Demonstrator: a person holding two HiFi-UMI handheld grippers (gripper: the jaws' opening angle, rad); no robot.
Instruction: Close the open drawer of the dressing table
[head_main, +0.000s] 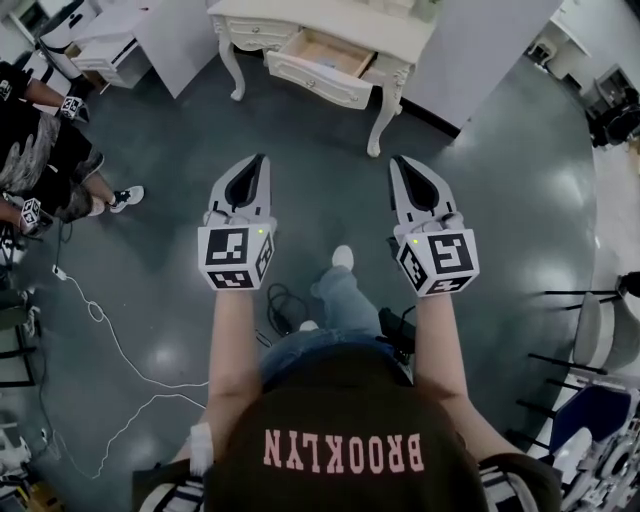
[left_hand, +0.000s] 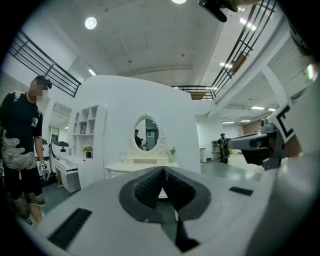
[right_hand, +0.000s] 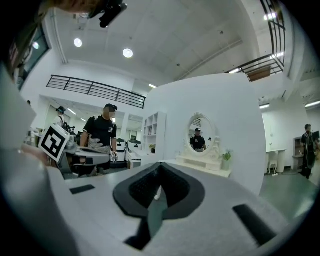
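Observation:
The white dressing table (head_main: 385, 40) stands at the far side of the grey floor, and its middle drawer (head_main: 322, 66) is pulled out, showing a bare wooden inside. My left gripper (head_main: 262, 160) and right gripper (head_main: 397, 161) are held side by side, level, well short of the table and pointing at it. Both are shut with nothing in them. In the left gripper view the pads (left_hand: 150, 186) meet in front of the table's oval mirror (left_hand: 146, 132). In the right gripper view the jaws (right_hand: 159, 169) are also together, with the mirror (right_hand: 198, 134) to their right.
A person in black (head_main: 45, 150) stands at the left with marker cubes on their own grippers. White cables (head_main: 110, 340) trail over the floor on the left. Chairs (head_main: 600, 345) stand at the right, and a white cabinet (head_main: 110, 52) at the far left.

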